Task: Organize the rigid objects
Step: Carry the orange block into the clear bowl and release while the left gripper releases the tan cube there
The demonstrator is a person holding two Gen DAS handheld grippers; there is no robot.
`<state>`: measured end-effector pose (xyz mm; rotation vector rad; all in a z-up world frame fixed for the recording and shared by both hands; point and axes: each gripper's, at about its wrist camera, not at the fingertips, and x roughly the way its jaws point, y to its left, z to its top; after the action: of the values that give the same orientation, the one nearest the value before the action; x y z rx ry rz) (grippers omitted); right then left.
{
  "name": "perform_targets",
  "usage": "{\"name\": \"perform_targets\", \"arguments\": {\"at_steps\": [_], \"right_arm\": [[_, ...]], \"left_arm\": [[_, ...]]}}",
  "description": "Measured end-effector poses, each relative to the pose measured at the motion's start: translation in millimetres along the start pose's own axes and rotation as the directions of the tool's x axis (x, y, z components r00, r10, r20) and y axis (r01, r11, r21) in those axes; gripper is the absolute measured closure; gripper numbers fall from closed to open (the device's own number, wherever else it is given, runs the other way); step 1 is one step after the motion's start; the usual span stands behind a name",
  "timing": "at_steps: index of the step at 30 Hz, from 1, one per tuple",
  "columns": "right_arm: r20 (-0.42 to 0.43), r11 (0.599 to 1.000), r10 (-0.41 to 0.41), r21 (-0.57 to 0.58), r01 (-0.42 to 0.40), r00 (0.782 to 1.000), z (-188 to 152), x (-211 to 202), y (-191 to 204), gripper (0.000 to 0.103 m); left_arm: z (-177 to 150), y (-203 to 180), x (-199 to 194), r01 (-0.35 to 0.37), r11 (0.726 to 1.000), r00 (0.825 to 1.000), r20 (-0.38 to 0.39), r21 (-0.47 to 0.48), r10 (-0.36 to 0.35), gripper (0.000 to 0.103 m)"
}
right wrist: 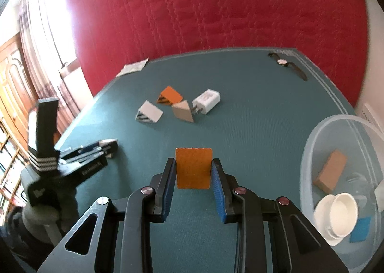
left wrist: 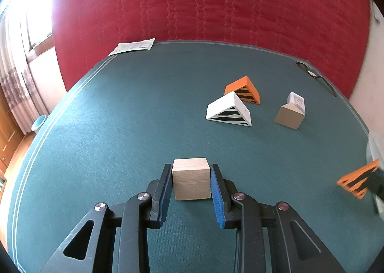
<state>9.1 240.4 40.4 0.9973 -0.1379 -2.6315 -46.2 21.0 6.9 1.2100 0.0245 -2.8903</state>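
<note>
An orange wedge [right wrist: 194, 168] is clamped between the closed jaws of the right gripper [right wrist: 194, 174] and carried above the green mat [right wrist: 252, 129]. The clear plastic bowl [right wrist: 309, 143], already holding a brown block [right wrist: 331, 171] and white dishes [right wrist: 338, 213], lies to the right of this gripper and nearer to it than to the left one. A wooden cube [left wrist: 191, 178] is held in the left gripper [left wrist: 191, 180]. The bowl's far side is cut off, and the wedge's underside is hidden.
</note>
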Motion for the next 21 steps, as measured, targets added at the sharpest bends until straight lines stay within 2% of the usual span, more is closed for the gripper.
{"name": "perform_targets", "arguments": {"at_steps": [5,12,17,21], "right_arm": [[0.040,0.999,-0.010,0.035,0.008,0.999,5.4,-19.9,-14.3,0.072],[0.092,0.991,-0.097,0.102,0.088,0.991,7.6,-50.8,-48.3,0.072],[0.112,0.970,-0.183,0.184,0.160,0.977,5.0,-71.9,-83.9,0.072],[0.099,0.936,-0.250,0.280,0.214,0.963,-1.8,-82.1,-117.8,0.072]], "left_arm": [[-1.8,-5.6,-0.3,0.008,1.000,1.000,-0.009,0.009,-0.008,0.071],[-6.0,-24.8,-4.3,0.058,0.997,0.998,-0.033,0.044,-0.056,0.071],[-8.9,-41.6,-8.7,0.094,0.993,0.995,-0.042,0.067,-0.092,0.071],[-7.9,-56.4,-12.8,0.127,0.989,0.991,-0.050,0.081,-0.124,0.071]]}}
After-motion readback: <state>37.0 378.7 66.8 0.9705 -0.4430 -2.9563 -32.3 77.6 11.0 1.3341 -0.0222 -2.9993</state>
